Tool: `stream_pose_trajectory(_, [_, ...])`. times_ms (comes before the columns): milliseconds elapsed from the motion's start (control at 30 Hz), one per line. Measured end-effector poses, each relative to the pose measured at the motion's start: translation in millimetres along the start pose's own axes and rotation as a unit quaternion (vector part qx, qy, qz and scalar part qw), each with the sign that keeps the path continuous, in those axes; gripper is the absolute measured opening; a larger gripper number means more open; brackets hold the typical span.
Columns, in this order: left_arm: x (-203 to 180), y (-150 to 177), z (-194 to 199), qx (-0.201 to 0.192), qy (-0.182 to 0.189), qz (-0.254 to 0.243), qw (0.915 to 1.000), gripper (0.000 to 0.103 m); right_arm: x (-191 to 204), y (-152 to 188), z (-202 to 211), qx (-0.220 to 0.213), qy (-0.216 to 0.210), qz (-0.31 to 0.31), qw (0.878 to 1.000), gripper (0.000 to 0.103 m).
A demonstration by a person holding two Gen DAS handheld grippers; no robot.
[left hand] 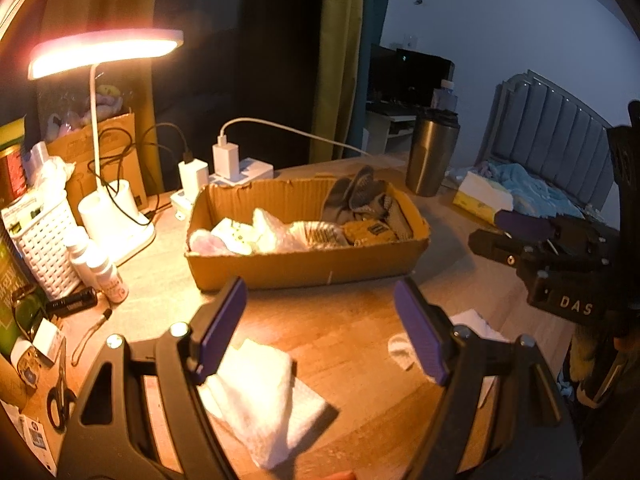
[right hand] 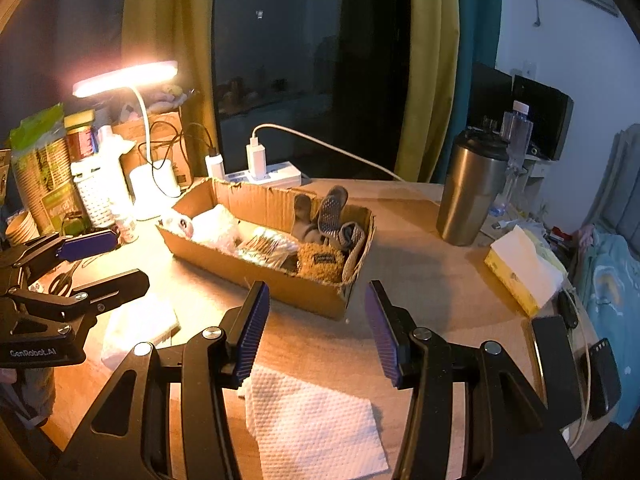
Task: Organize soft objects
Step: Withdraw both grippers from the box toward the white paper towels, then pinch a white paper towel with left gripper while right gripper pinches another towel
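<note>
Left gripper (left hand: 320, 320): black frame with purple ribbed pads, jaws spread wide, nothing between them, hovering over the light wooden tabletop (left hand: 352, 320) in front of the box.
Right gripper (right hand: 316, 328): same build, jaws parted about halfway, empty, poised above the table just short of the box's near corner.
Shallow brown cardboard box (left hand: 304, 268): on the table behind both grippers, open-topped, rim torn along the far wall.
Box contents: grey patterned socks (left hand: 356, 200) at the right end, a tan fuzzy piece with a dark label (right hand: 322, 262) beside them, crinkled clear plastic packets (left hand: 316, 232) in the middle, white and pale pink soft items (left hand: 216, 240) at the left end.
Folded white towel (left hand: 260, 396): flat on the table, outside the box, below the left gripper's left pad.
White embossed paper towel (right hand: 316, 424): flat on the table under the right gripper, outside the box.
Lit white desk lamp (left hand: 104, 50): left of the box, glaring warm light.
Tall steel tumbler (right hand: 472, 192): upright, right of the box, well apart from it.
Yellow-and-white tissue pack (right hand: 524, 268): near the table's right edge.
White power strip with chargers (right hand: 268, 172): just behind the box.
</note>
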State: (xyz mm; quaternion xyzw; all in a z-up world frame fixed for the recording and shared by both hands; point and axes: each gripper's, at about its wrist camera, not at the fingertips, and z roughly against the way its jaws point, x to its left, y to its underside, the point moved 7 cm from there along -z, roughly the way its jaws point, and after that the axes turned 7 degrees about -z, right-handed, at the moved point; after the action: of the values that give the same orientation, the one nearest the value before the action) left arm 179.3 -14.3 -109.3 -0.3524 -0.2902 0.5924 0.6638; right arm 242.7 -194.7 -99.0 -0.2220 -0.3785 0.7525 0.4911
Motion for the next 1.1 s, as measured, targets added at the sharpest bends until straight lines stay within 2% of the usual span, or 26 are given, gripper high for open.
stream_pose_trajectory(300, [-5,25,3,0.015,-0.002,0.003,0.9999,0.078,1,27,0,0.017,-0.006,-0.003,1.000,0.053])
stream_pose_trajectory(400, [-5,33,5,0.020,-0.004,0.004,0.9998,0.078,0,37,-1,0.024,-0.013,-0.009,1.000,0.066])
stream_pose_trajectory(433, [-4,35,5,0.022,-0.005,0.005,0.9997,0.078,0,39,-2,0.027,-0.018,-0.011,0.999,0.067])
stream_pose_trajectory(867, [19,76,-2,0.060,-0.032,0.023,0.9974,0.078,-11,77,-17,0.065,-0.020,-0.028,0.997,0.068])
stream_pose_trajectory(967, [25,83,-6,0.070,-0.040,0.028,0.9964,0.078,-11,85,-22,0.076,-0.020,-0.027,0.997,0.073])
stream_pose_trajectory(1100, [33,91,-14,0.084,-0.051,0.033,0.9946,0.078,-14,94,-30,0.094,-0.017,-0.029,0.995,0.073])
